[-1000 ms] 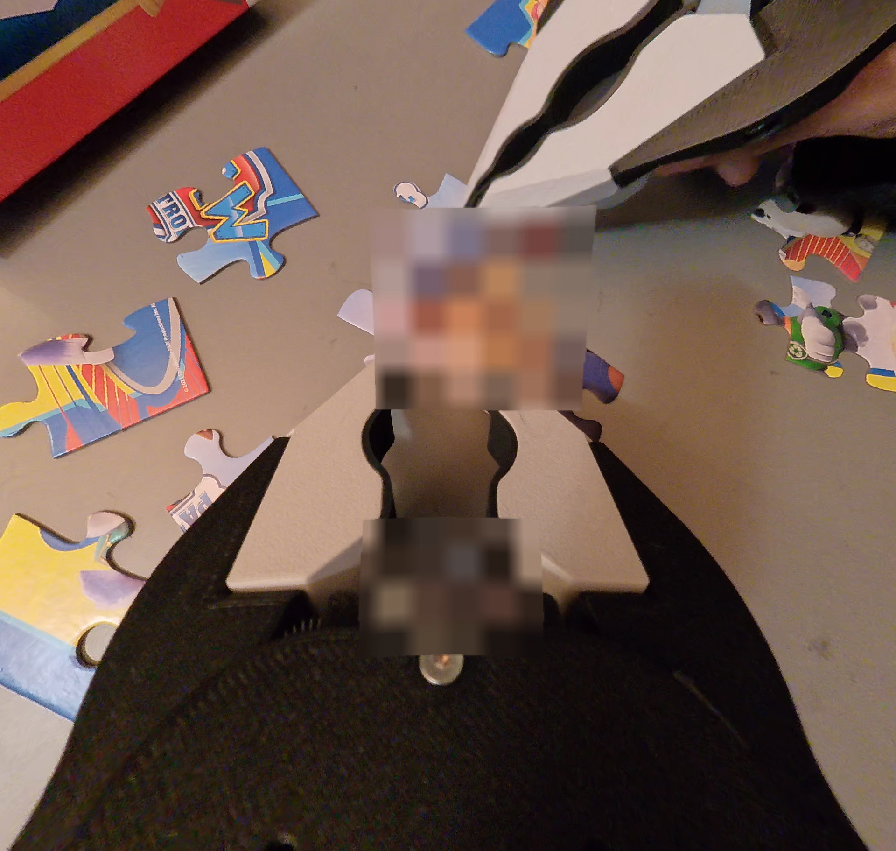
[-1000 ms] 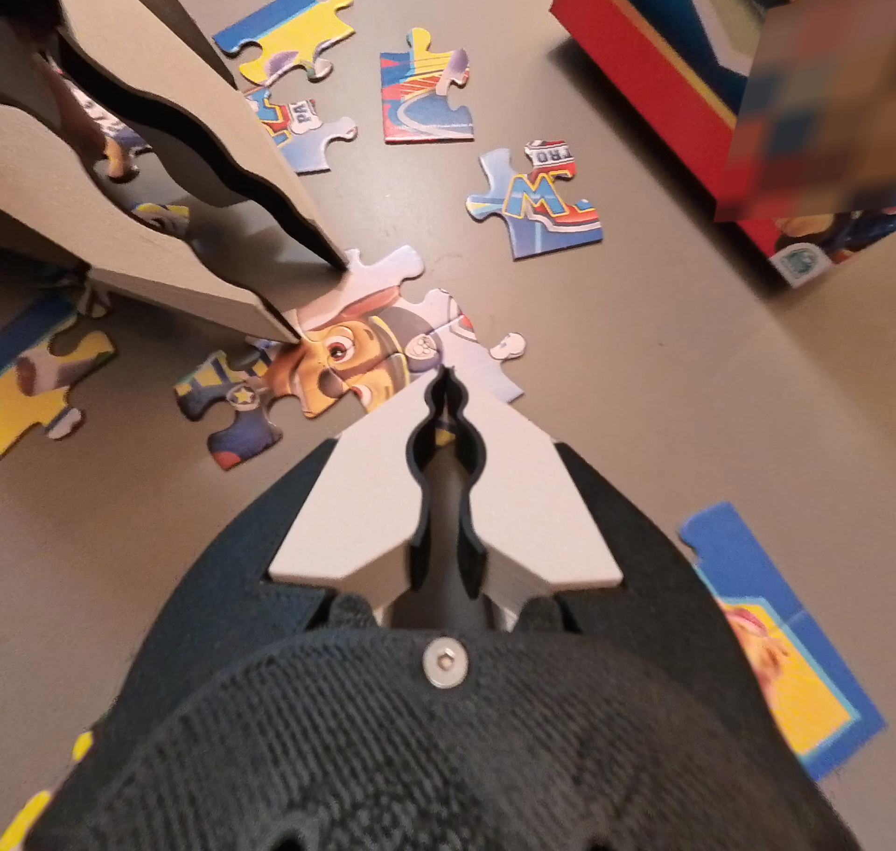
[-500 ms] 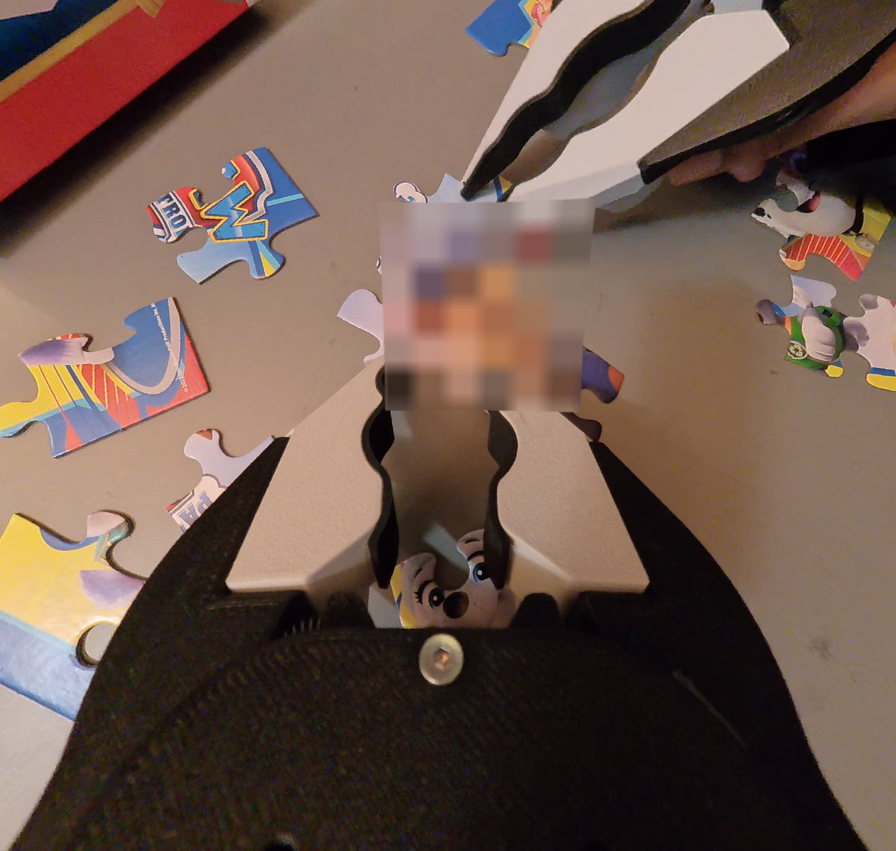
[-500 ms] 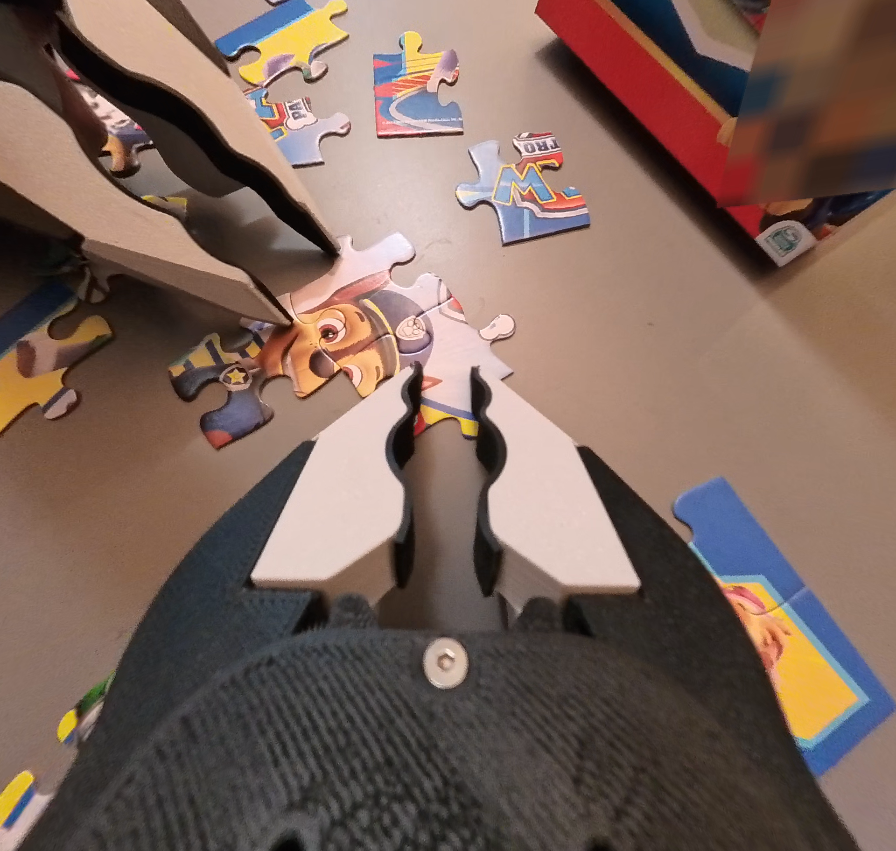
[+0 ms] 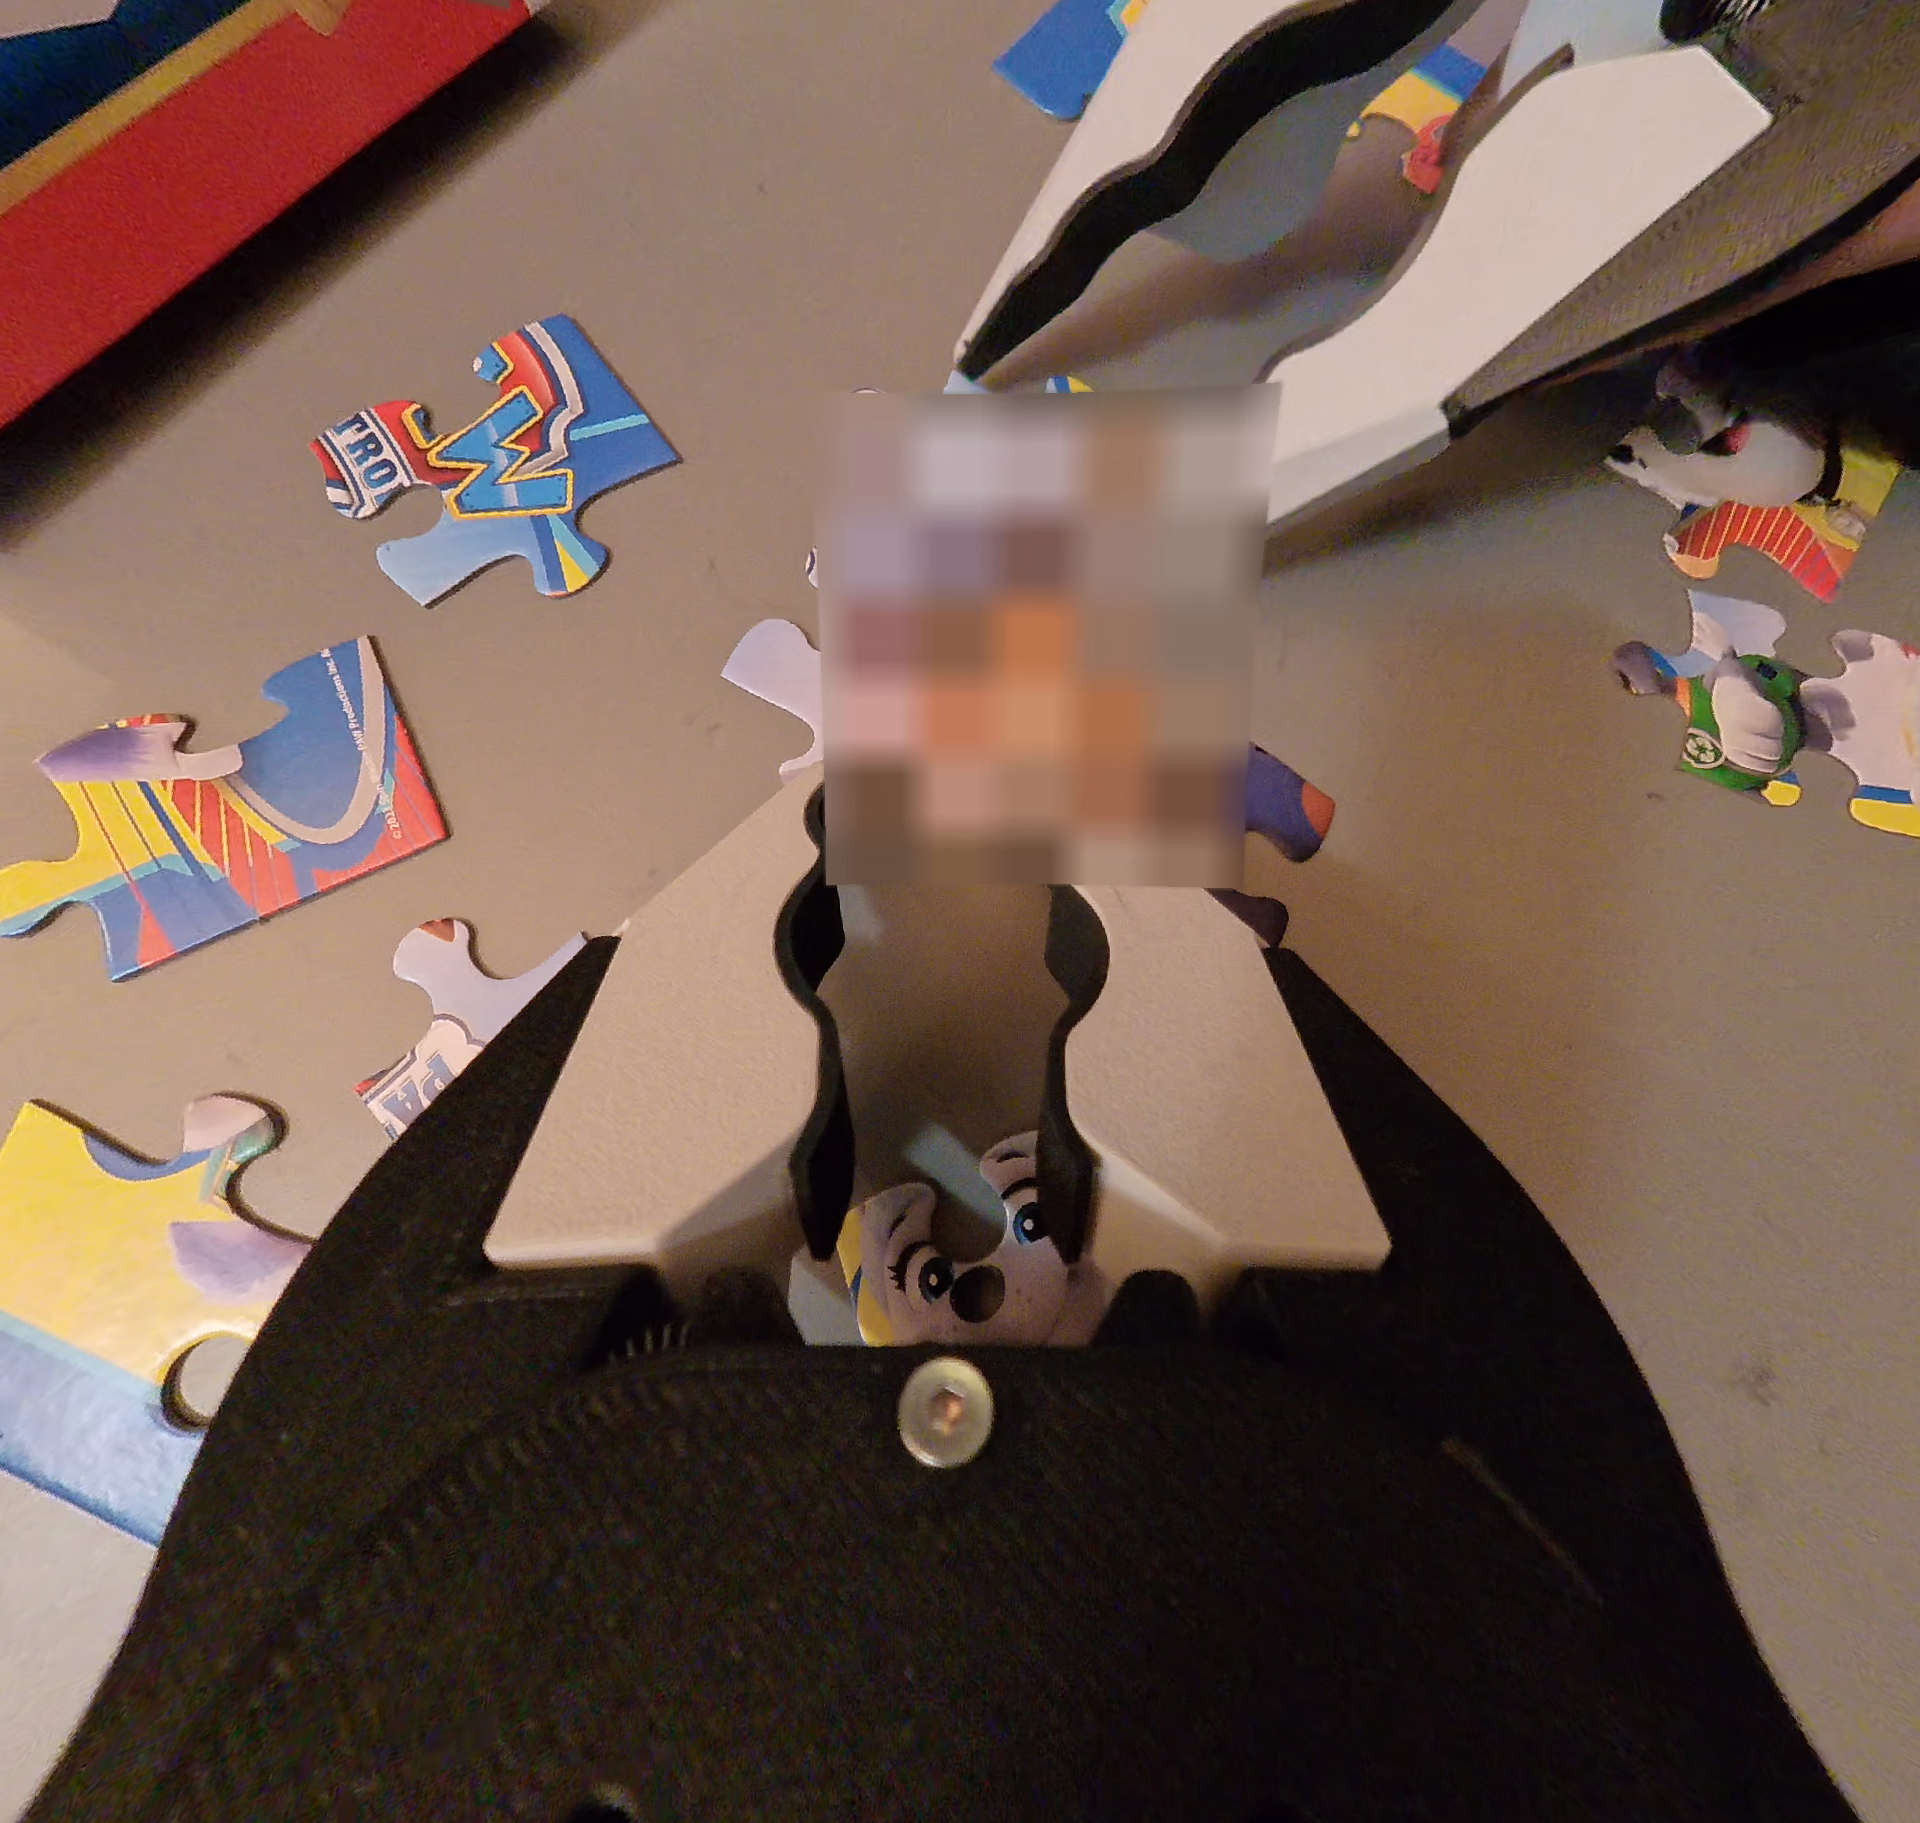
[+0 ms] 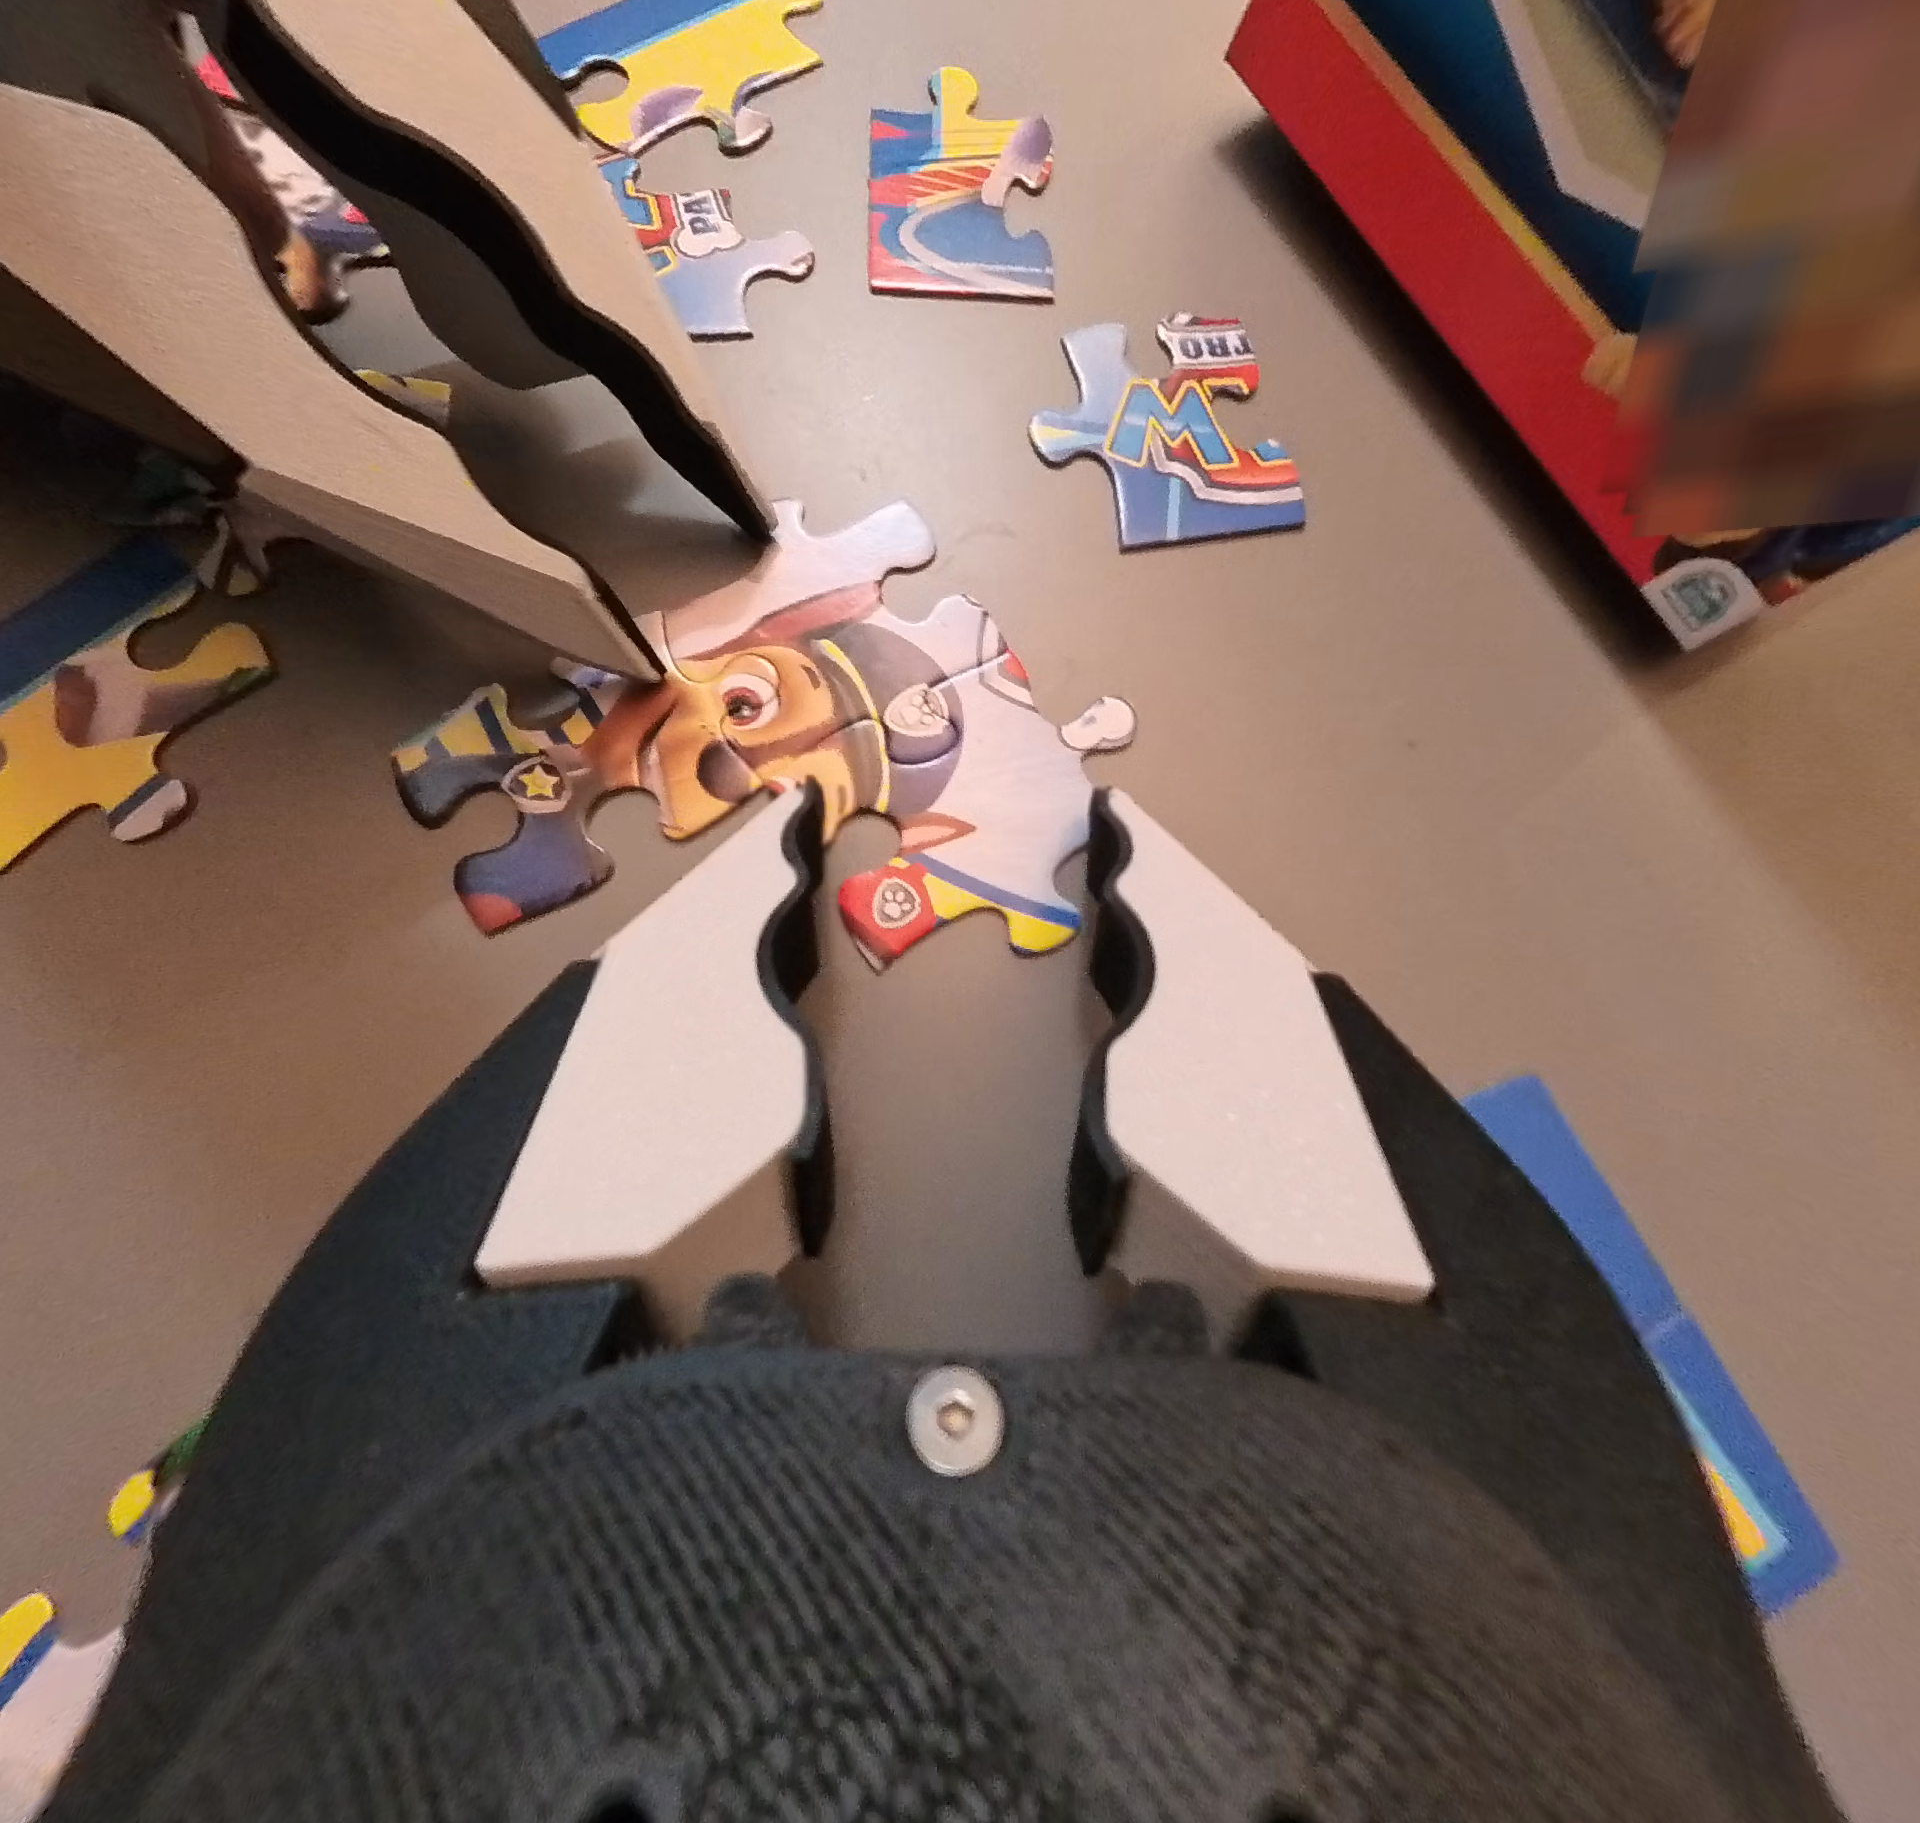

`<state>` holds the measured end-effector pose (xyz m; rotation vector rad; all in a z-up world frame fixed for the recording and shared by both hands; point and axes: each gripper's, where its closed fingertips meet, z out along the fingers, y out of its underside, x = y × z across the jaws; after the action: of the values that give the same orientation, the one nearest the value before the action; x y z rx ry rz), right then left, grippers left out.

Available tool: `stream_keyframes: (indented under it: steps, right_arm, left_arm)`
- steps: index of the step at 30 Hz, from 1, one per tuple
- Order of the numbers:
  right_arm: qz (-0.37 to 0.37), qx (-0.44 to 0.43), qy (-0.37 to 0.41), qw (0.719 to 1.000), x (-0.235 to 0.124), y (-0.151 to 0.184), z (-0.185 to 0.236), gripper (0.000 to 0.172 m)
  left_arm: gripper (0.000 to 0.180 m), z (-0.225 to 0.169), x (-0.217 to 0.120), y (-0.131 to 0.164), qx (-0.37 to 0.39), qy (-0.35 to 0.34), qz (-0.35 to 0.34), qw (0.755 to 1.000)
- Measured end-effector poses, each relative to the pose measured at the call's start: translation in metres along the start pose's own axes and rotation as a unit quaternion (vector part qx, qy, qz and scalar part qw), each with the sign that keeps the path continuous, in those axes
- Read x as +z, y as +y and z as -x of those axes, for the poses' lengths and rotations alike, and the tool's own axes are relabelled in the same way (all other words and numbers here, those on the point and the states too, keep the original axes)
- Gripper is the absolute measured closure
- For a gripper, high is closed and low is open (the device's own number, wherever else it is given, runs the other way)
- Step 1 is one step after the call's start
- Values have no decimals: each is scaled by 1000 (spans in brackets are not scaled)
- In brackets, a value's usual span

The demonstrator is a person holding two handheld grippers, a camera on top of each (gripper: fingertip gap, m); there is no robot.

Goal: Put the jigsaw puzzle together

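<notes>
The right gripper [image 6: 951, 817] stands with fingers wide apart and nothing between them, tips at the near edge of the joined puzzle pieces [image 6: 831, 724] on the grey table [image 6: 1351, 838]. The left gripper [image 6: 707, 599], fingers also apart, slants down with both tips on those pieces' far side. Loose puzzle pieces [image 6: 1174, 443] lie well apart beyond; the red box [image 6: 1434, 215] borders the right, bare table between.

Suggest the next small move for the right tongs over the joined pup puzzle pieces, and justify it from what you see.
Probably ease the right tongs straight back: they stand open around the joined pieces' near edge, gripping nothing, while the left tongs' tips rest on the far side.
</notes>
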<state>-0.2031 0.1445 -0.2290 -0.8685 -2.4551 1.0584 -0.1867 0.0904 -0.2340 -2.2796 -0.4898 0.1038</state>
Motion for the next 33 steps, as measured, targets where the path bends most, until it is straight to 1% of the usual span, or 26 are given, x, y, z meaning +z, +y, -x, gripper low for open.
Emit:
stream_keyframes:
  steps: [2,6,9,18,30,31,33]
  right_arm:
    - [-2,-2,-4,1000,3,-1,3,120]
    - [-7,36,-17,999,5,-1,3,120]
    - [-6,28,-6,1000,5,0,2,121]
    - [-5,45,5,999,5,0,3,119]
    - [14,48,21,999,4,1,3,120]
    - [14,45,19,999,4,1,4,120]
    - [16,33,16,999,4,-2,5,127]
  left_arm:
    - [147,0,0,0,0,0,0,1000]
    - [147,0,0,0,0,0,0,1000]
    - [147,0,0,0,0,0,0,1000]
    - [147,0,0,0,2,-1,0,1000]
    - [147,0,0,0,0,1,0,1000]
    - [147,0,0,0,1,1,0,1000]
    - [147,-1,0,1,7,-1,0,1000]
